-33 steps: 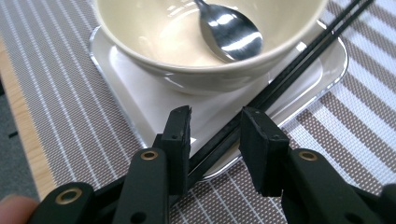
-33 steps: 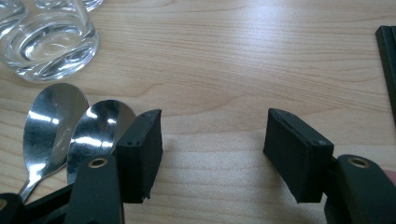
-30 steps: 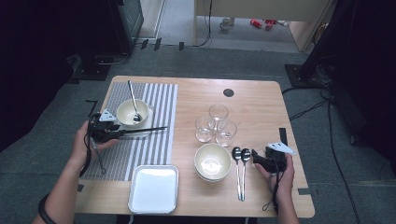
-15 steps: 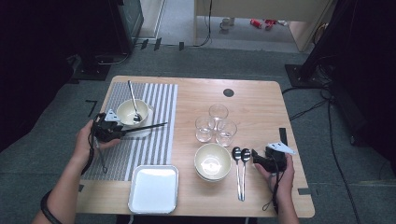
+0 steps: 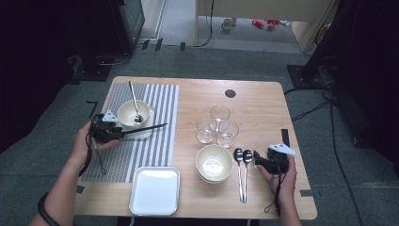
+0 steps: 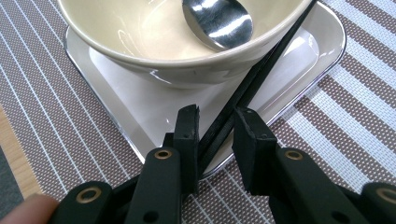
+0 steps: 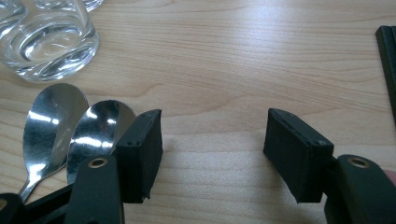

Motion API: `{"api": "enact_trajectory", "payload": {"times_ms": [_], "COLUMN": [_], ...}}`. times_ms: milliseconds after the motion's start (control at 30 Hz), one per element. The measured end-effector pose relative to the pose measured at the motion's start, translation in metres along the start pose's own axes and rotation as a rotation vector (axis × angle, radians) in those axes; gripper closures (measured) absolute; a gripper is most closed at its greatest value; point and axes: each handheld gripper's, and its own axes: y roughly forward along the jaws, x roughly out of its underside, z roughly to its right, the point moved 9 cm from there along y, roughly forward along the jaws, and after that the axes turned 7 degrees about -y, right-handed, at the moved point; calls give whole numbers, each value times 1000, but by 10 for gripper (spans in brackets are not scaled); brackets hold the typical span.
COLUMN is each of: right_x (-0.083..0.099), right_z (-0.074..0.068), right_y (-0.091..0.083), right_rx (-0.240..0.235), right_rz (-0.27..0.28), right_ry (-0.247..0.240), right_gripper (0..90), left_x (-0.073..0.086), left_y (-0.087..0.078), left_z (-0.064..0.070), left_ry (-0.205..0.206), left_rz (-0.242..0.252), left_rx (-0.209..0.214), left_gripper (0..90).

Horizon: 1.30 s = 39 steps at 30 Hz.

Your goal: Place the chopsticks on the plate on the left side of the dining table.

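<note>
**Q:** How is the left hand posed, and what does its tool grip?

**A:** At the left of the high view, the left forearm enters from the lower left corner. The left gripper (image 5: pixel 106 131) lies level, pointing right. Its jaws are partly closed around a pair of black chopsticks (image 6: pixel 254 79); one jaw presses them, while a slim gap shows beside the other. The chopsticks run past the cream bowl (image 5: pixel 133 113), which holds a spoon (image 6: pixel 217 21) and sits on a small white tray (image 6: pixel 299 60) upon the striped placemat (image 5: pixel 160 101).

**Q:** And the right hand?

**A:** At lower right of the high view, the right gripper (image 5: pixel 263 160) rests low over the table (image 5: pixel 263 108), jaws spread wide with bare wood between them. Two spoons (image 7: pixel 70 126) lie just beside its left jaw.

**Q:** What room remains?

**A:** Three glasses (image 5: pixel 217 126) cluster at centre; stacked bowls (image 5: pixel 214 162) and an empty white tray (image 5: pixel 155 189) sit near the bottom edge. The upper right of the tabletop is open wood.
</note>
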Motion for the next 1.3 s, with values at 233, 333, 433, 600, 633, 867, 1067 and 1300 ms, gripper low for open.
{"api": "enact_trajectory", "payload": {"times_ms": [233, 333, 433, 600, 633, 867, 1067, 1300], "right_x": [0, 0, 0, 0, 0, 0, 0, 0], "right_z": [0, 0, 0, 0, 0, 0, 0, 0], "right_y": [0, 0, 0, 0, 0, 0, 0, 0], "right_rx": [2, 3, 3, 5, 4, 4, 4, 3], "right_rz": [0, 0, 0, -1, -1, -1, -1, 0], "right_ry": [-4, -4, -4, -6, -6, -6, -6, -5], "right_gripper": [373, 373, 373, 372, 373, 373, 373, 373], "left_x": [2, 3, 3, 3, 3, 1, -1, -3], "left_y": [-2, -2, -2, -3, -3, -4, -3, -2], "left_z": [-5, -5, -6, -9, -10, -13, -17, -19], "left_ry": [-6, -8, -10, -16, -17, -24, -37, -52], "left_rz": [-3, -4, -2, -2, 0, 22, 29, 37], "left_rx": [-8, -10, -11, -33, -39, -78, -108, -127], "left_gripper": [723, 722, 721, 711, 708, 706, 710, 701]}}
